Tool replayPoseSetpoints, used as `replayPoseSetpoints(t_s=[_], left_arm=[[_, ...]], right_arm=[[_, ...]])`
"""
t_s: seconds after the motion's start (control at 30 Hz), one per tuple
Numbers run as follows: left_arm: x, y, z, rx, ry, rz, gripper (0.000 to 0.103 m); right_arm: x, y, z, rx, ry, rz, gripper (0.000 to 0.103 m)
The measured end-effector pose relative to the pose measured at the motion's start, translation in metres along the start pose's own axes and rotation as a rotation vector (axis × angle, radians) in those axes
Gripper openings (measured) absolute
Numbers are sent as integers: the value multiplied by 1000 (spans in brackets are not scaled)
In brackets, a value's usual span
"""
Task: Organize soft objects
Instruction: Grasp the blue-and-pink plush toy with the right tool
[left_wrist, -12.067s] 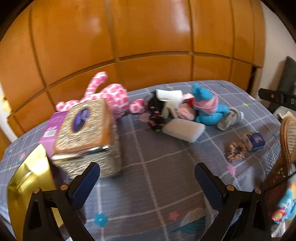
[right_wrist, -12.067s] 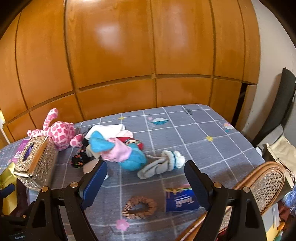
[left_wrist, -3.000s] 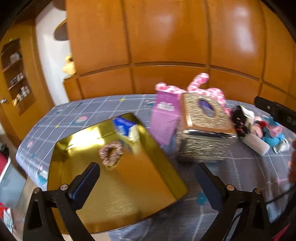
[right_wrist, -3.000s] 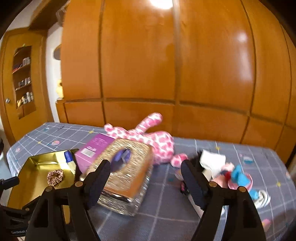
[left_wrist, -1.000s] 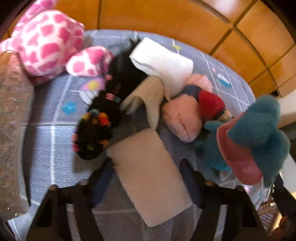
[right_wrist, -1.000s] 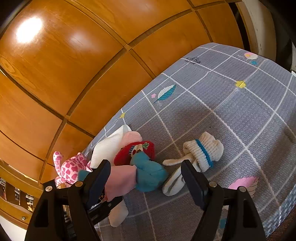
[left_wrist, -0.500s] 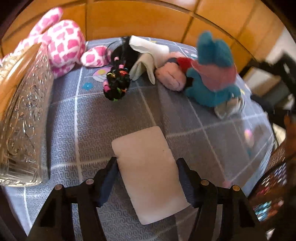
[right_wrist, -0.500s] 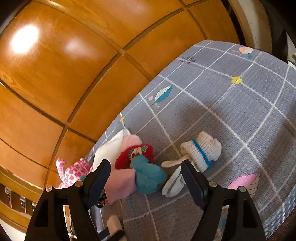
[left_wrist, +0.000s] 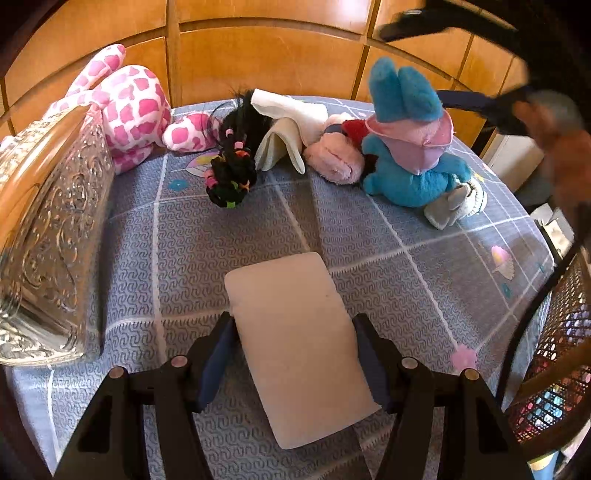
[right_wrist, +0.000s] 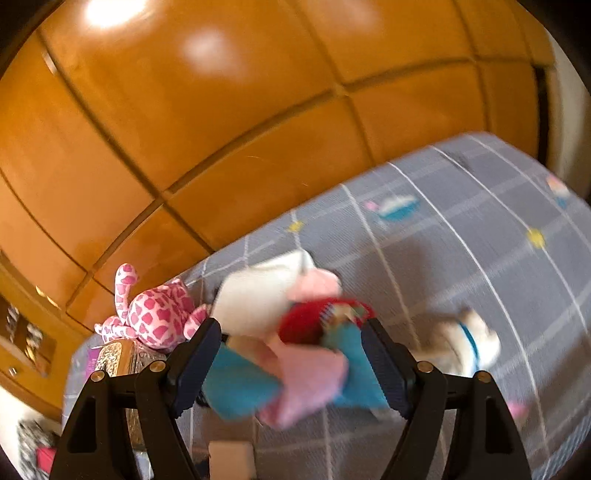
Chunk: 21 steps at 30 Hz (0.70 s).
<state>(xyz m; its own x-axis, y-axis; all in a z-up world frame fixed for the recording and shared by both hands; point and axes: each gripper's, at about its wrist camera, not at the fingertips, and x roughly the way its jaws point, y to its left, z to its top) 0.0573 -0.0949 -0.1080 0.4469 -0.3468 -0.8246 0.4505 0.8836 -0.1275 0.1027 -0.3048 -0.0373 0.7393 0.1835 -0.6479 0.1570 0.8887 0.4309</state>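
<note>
My left gripper (left_wrist: 291, 354) grips the sponge (left_wrist: 295, 343) between both pads. My right gripper (right_wrist: 291, 362) stands open; the blue toy (right_wrist: 240, 387) lies blurred beyond its jaws.

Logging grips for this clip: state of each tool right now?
Left tool: shut on the beige sponge.
Right tool: open, holding nothing, blue plush toy beyond it.
</note>
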Motion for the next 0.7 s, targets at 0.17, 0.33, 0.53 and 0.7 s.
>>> replayPoseSetpoints(t_s=[0.17,0.33,0.53,0.7], left_arm=[[2,-8,4,-9,-18,-14,65],[2,-8,4,-8,-31,-21,65],[6,-6,7,-17,-29,-30,65],[6,-6,7,-18,-30,-35,65]], right_arm=[[42,13,-12,-55,288,146,79],[26,3,-61,-99,423,146,78],[2,-18,-80,-21,373,53,78],[3,-31,-80,162,290,-36,79]])
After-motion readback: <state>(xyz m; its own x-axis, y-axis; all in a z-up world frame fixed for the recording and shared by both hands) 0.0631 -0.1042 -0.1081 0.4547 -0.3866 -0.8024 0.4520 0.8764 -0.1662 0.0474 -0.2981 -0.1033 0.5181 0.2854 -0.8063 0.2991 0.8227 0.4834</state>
